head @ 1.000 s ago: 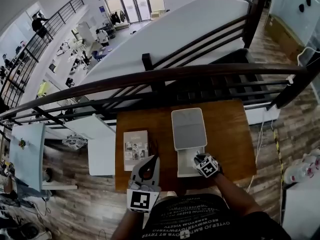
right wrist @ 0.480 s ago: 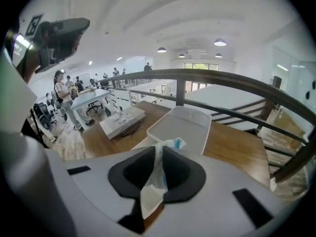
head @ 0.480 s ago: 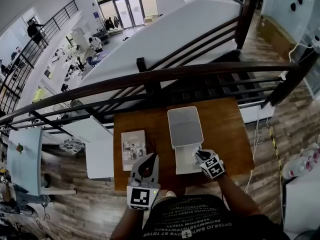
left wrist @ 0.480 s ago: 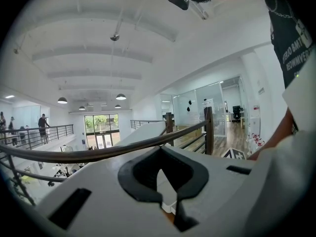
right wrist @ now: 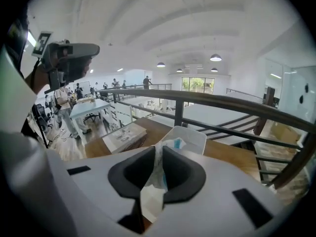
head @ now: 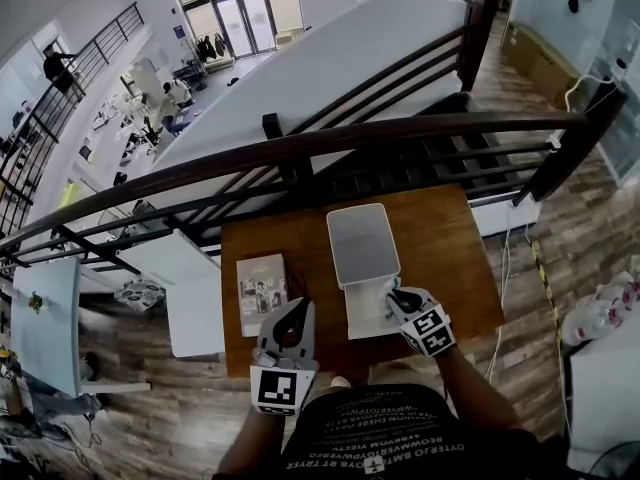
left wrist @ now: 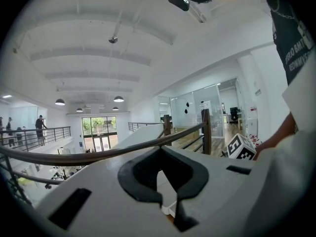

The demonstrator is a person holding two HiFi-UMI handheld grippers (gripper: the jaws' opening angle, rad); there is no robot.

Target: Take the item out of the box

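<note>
Lifted higher since a second ago, right hand-held gripper (head: 394, 295) is pinching a white plastic packet (right wrist: 149, 201) above the open box (head: 362, 243); left hand-held gripper (head: 298, 310) is hovering pressed together, empty, near the booklet (head: 261, 290).

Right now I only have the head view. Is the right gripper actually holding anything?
Observer: Yes. The right gripper view shows the right gripper shut on a white packet with blue print, which hangs down between its jaws.
Operator: And the other one?
Observer: Empty. The left gripper view shows the left gripper with its jaws together at the tips and nothing between them.
</note>
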